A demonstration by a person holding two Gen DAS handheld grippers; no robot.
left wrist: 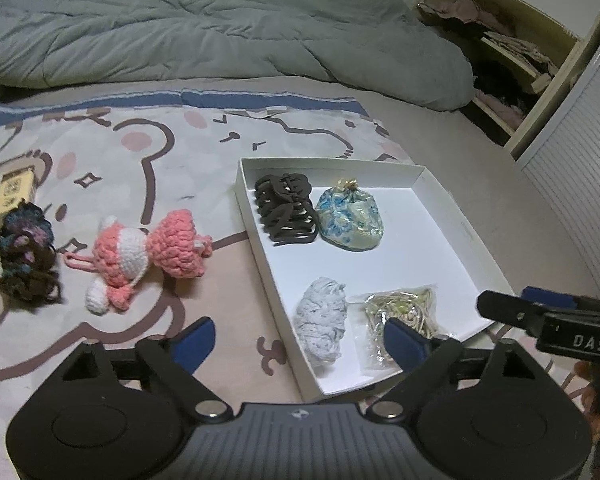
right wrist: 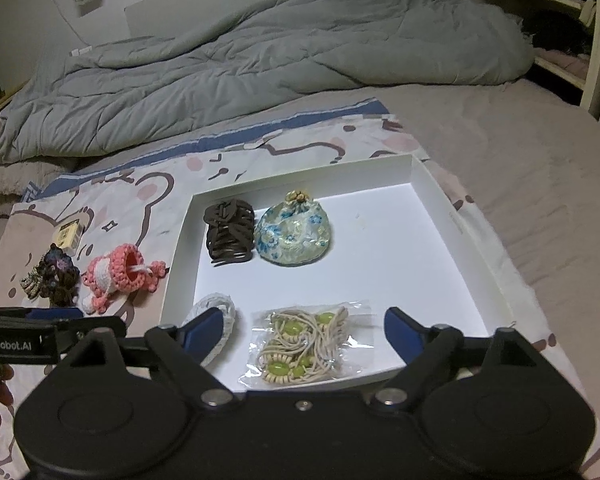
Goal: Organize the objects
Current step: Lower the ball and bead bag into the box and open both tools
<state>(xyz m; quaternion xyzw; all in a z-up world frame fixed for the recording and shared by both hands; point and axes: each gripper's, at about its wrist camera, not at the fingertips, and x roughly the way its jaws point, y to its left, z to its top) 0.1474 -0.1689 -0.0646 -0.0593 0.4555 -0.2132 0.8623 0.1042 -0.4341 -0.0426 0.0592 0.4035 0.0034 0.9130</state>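
Observation:
A white shallow box (left wrist: 452, 216) (right wrist: 460, 236) lies on the bed. In it are a brown hair claw (left wrist: 286, 210) (right wrist: 230, 232), a blue floral pouch (left wrist: 350, 218) (right wrist: 294, 232), a white knitted piece (left wrist: 322, 322) (right wrist: 220, 308) and a clear bag of beaded cords (left wrist: 400, 312) (right wrist: 304, 344). Left of the box lie a pink crochet toy (left wrist: 148, 252) (right wrist: 118, 274) and a dark crochet piece (left wrist: 26, 252) (right wrist: 56, 276). My left gripper (left wrist: 300, 340) is open and empty over the box's near left corner. My right gripper (right wrist: 304, 332) is open and empty above the bead bag.
A small yellow card box (left wrist: 14, 190) (right wrist: 70, 234) lies at the far left on the cartoon-print sheet (left wrist: 120, 148). A grey duvet (left wrist: 200, 28) is bunched at the back. Open shelves (left wrist: 512, 64) stand at the right.

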